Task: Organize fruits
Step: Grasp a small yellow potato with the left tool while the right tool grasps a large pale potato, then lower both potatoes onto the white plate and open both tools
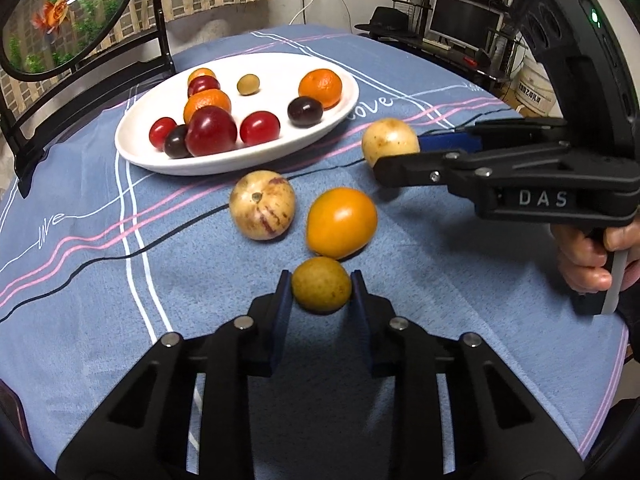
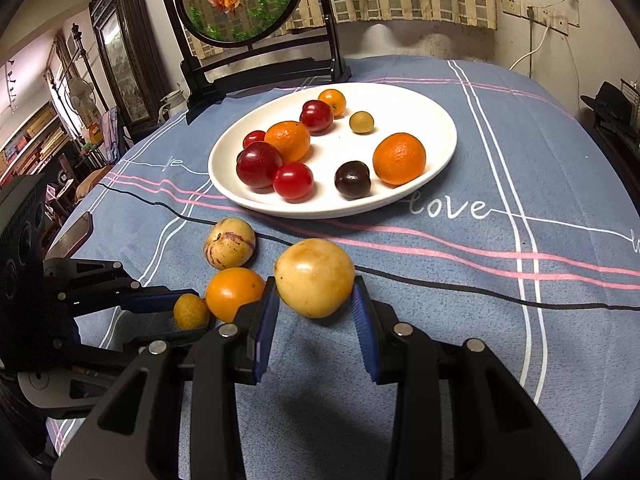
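Fruit sorting partly done: most pieces on the plate, four off it, two of those gripped.

Plate [image 2: 436,120] carried about ten small fruits, among them two oranges [image 2: 399,158], plums and cherry tomatoes, resting apart or in a loose cluster at its left side. Four fruits lay off it on the counter [image 2: 540,340] cloth, near the plate's front edge: a mottled pale fruit [image 1: 262,204], an orange-yellow fruit [image 1: 341,222], a small brownish-yellow fruit [image 1: 321,284] and a larger pale yellow fruit [image 2: 314,277]. Left tool [image 1: 321,294] stood narrow, pads against the small brownish-yellow fruit, which appeared to sit on the cloth. Right tool [image 2: 314,308] was clamped on the pale yellow fruit; whether that fruit was clear of the cloth could not be told. Judged remaining: both gripped fruits to be carried to the plate, then the mottled and orange-yellow ones.
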